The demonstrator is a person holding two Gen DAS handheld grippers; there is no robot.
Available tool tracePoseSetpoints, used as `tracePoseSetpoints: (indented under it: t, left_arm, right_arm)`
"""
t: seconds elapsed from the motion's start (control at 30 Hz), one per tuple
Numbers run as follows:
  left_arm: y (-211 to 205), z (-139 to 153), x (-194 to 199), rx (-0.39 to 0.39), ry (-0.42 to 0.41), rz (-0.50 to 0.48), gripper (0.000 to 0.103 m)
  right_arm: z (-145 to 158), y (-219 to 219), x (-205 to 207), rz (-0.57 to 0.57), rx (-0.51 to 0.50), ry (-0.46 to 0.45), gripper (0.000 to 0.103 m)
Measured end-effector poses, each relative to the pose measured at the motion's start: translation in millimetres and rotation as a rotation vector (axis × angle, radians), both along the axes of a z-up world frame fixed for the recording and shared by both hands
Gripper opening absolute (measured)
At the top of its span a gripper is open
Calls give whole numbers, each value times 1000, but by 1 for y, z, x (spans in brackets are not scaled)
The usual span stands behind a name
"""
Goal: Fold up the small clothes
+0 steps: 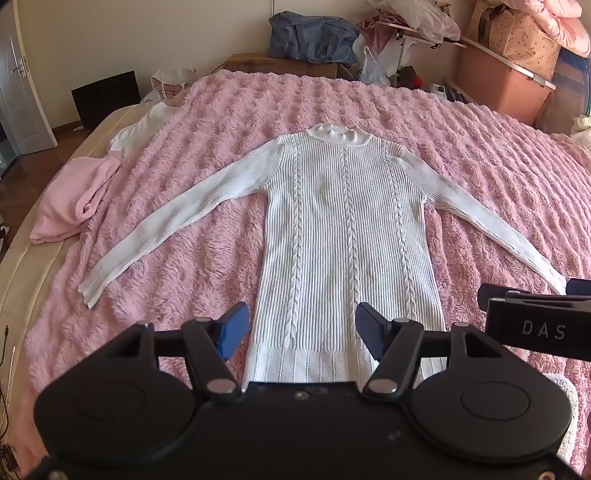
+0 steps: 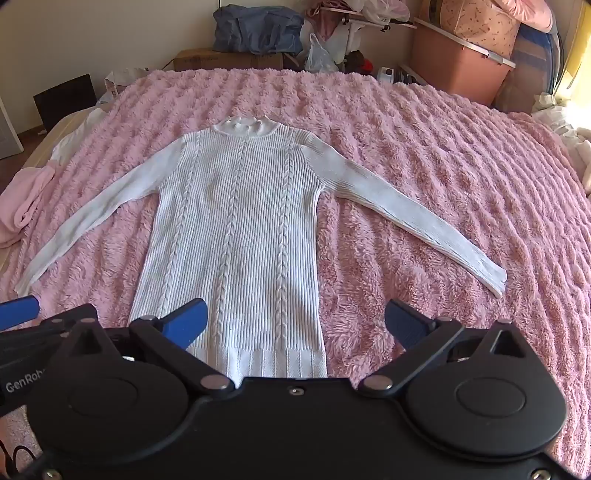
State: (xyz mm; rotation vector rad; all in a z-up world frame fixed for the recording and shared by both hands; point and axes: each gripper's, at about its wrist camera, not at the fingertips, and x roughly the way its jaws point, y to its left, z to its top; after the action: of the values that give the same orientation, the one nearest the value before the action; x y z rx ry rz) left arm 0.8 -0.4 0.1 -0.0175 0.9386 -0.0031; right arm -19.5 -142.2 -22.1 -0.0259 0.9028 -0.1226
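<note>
A white ribbed cable-knit sweater (image 1: 347, 229) lies flat and face up on a fluffy pink blanket (image 1: 221, 122), collar far, hem near, both sleeves spread out diagonally. It also shows in the right wrist view (image 2: 236, 229). My left gripper (image 1: 301, 328) is open and empty, hovering above the hem. My right gripper (image 2: 295, 325) is open and empty, above the hem's right corner. The right gripper's body (image 1: 535, 325) shows at the right edge of the left wrist view, and the left gripper's blue finger (image 2: 16, 312) at the left edge of the right wrist view.
A crumpled pink garment (image 1: 70, 203) and a white garment (image 1: 144, 129) lie at the bed's left edge. Beyond the bed stand a cardboard box (image 1: 280, 64), a blue bag (image 1: 310, 35), plastic bags and pink storage boxes (image 1: 502, 81). A white door (image 1: 18, 81) is far left.
</note>
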Motion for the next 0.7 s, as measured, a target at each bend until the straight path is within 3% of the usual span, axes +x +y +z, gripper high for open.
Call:
tracePoseSetpoints:
  t: [0.7]
  left_arm:
    - [6,-3,2,-22,13,16,67]
  right_arm:
    - [-2,2,1,8,5,0,103]
